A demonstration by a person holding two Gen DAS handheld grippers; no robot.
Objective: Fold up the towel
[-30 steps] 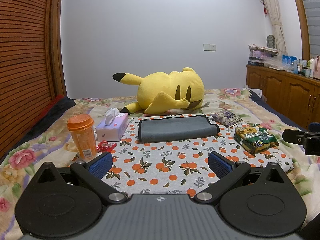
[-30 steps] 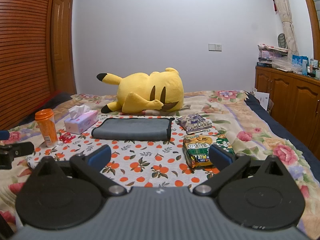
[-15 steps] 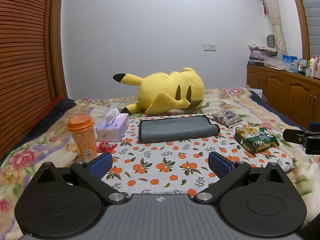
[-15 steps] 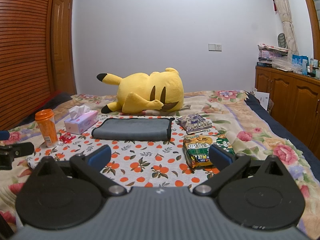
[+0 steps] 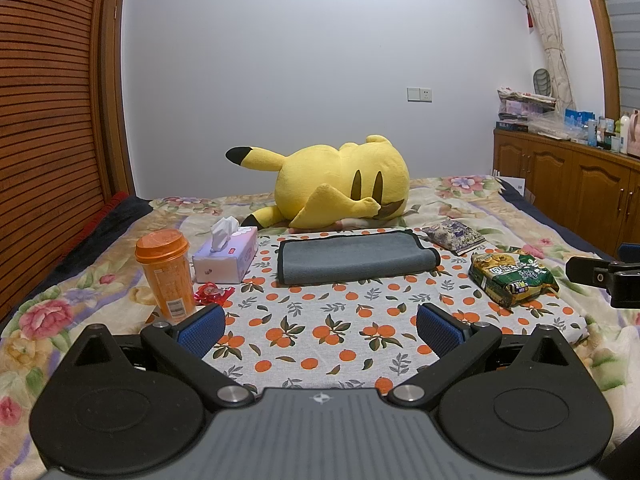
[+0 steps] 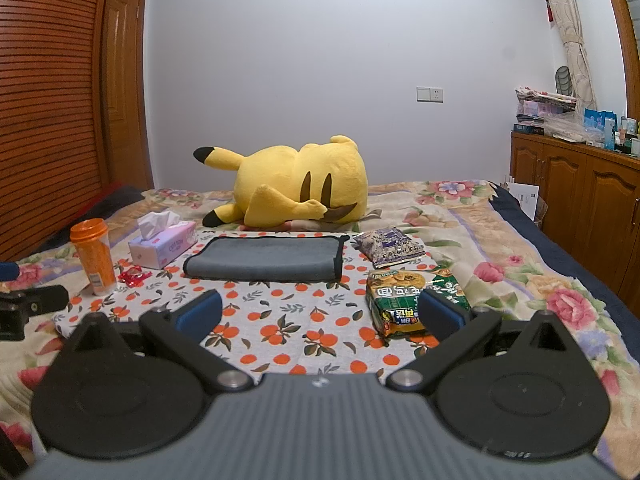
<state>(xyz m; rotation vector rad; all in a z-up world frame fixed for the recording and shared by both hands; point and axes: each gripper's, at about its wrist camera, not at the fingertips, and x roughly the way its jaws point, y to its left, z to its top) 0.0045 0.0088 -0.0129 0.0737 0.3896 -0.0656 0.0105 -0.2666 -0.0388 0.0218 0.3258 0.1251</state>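
Observation:
A grey towel [image 5: 354, 258] with black trim lies folded into a long strip on the orange-print cloth [image 5: 320, 332] on the bed; it also shows in the right wrist view [image 6: 264, 260]. My left gripper [image 5: 320, 330] is open and empty, held well short of the towel. My right gripper [image 6: 320, 314] is open and empty, also well short of it. Each gripper's tip shows at the edge of the other's view, the right one [image 5: 600, 276] and the left one [image 6: 28, 304].
A yellow plush toy [image 5: 340, 188] lies behind the towel. An orange cup [image 5: 166, 274], tissue box [image 5: 228, 256] and red wrapper [image 5: 212, 292] stand left. A green snack pack [image 5: 512, 276] and purple packet [image 5: 454, 234] lie right. Wooden cabinets [image 5: 580, 196] stand far right.
Nothing has visibly changed except a very slight drift of the left wrist view; both grippers stay open and the towel has not moved.

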